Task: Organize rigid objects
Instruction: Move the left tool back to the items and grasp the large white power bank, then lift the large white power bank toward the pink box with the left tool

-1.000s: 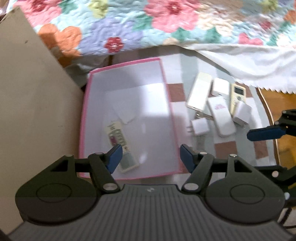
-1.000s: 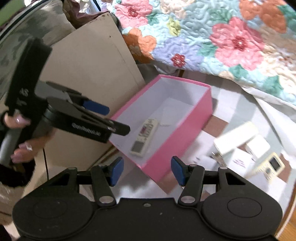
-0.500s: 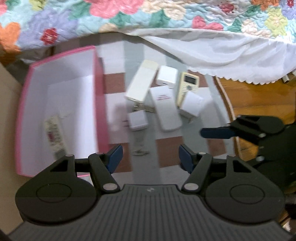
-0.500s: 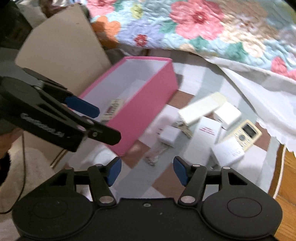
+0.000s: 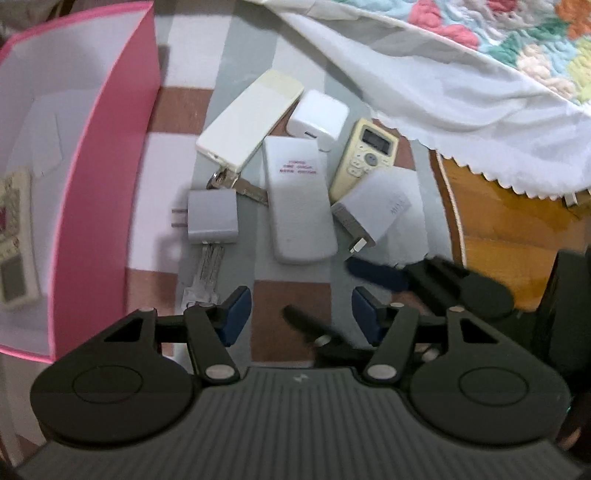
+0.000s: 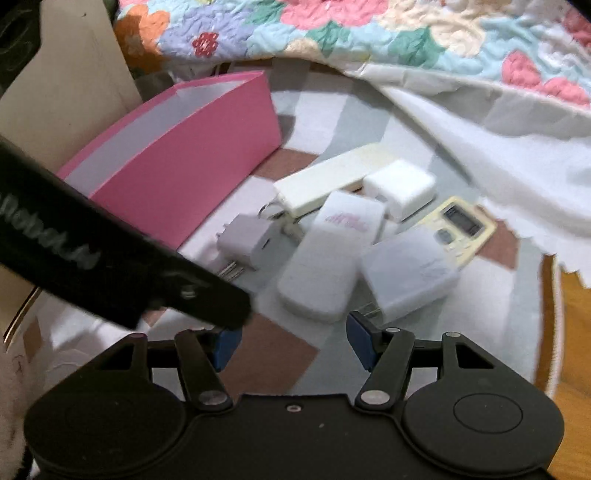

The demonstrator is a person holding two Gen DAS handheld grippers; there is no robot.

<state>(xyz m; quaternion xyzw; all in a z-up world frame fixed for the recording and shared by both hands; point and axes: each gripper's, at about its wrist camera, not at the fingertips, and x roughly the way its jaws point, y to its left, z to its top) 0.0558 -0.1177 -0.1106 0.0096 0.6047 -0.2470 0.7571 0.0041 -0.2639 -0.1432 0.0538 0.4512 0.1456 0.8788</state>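
Just ahead of both open, empty grippers [image 5: 301, 317] [image 6: 291, 345] lies the white remote [image 5: 301, 206].

Dim, warm indoor light with fisheye bending and patches of motion blur.

In the left wrist view the pink box [image 5: 107, 177] wall bows outward and the corners fall dark; the white remote [image 5: 299, 199] and grey plug adapter [image 5: 212, 216] are fairly sharp, each throwing a soft shadow on the checked cloth [image 5: 288, 317], while the right gripper [image 5: 334, 295] smears into a dark streak. The right wrist view is softer: the white remote [image 6: 328, 258] and the white charger [image 6: 410, 273] beside it are ghosted, and the left gripper [image 6: 110, 266] crosses as a blurred black bar. The floral quilt [image 6: 332, 33] is brightest, slightly washed out.
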